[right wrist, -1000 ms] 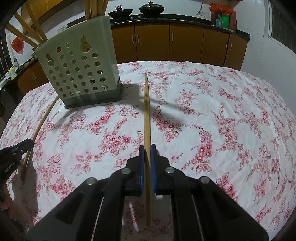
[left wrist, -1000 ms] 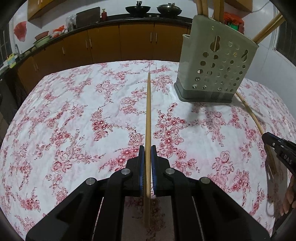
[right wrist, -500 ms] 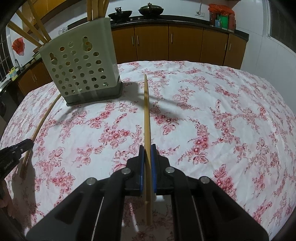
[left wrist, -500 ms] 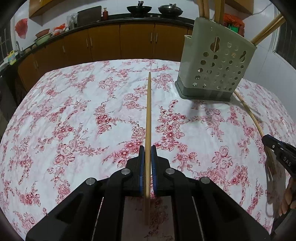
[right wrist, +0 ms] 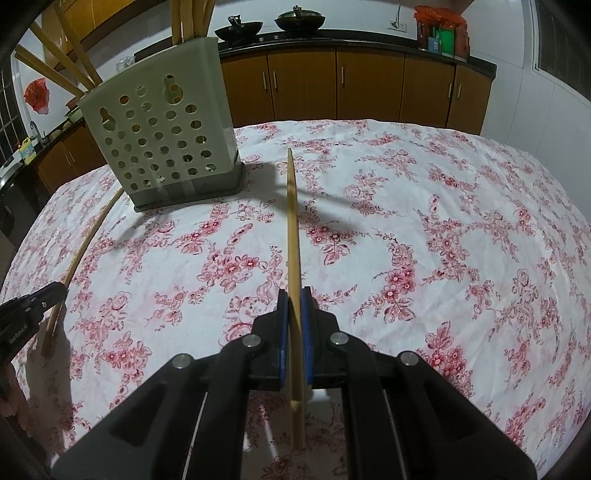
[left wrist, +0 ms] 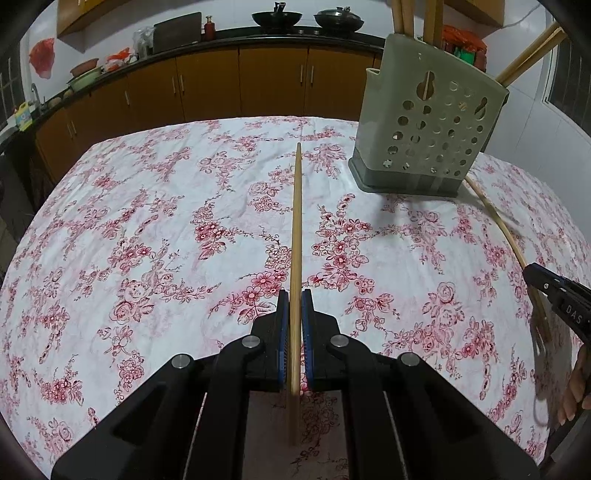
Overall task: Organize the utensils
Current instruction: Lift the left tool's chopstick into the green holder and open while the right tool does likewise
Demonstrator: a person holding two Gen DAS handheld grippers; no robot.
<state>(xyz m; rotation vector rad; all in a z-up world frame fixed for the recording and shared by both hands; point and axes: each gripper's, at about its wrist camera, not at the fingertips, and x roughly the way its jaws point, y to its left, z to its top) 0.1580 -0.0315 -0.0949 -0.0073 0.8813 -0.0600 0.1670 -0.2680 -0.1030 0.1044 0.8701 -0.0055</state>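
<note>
My left gripper (left wrist: 294, 295) is shut on a wooden chopstick (left wrist: 296, 221) that runs straight ahead over the flowered tablecloth (left wrist: 147, 221). A grey-green perforated utensil holder (left wrist: 428, 122) stands upright at the far right, with several chopsticks (left wrist: 432, 14) sticking out of its top. In the right wrist view my right gripper (right wrist: 294, 293) is shut on another chopstick (right wrist: 291, 221), and the holder (right wrist: 162, 136) stands to its far left. Each gripper shows at the edge of the other's view: the right gripper (left wrist: 532, 271) and the left gripper (right wrist: 55, 291).
Brown kitchen cabinets (left wrist: 258, 81) with pans on the counter run behind the table. A person's fingers (left wrist: 576, 387) show at the right edge. The tablecloth (right wrist: 443, 221) spreads wide to the right of the holder.
</note>
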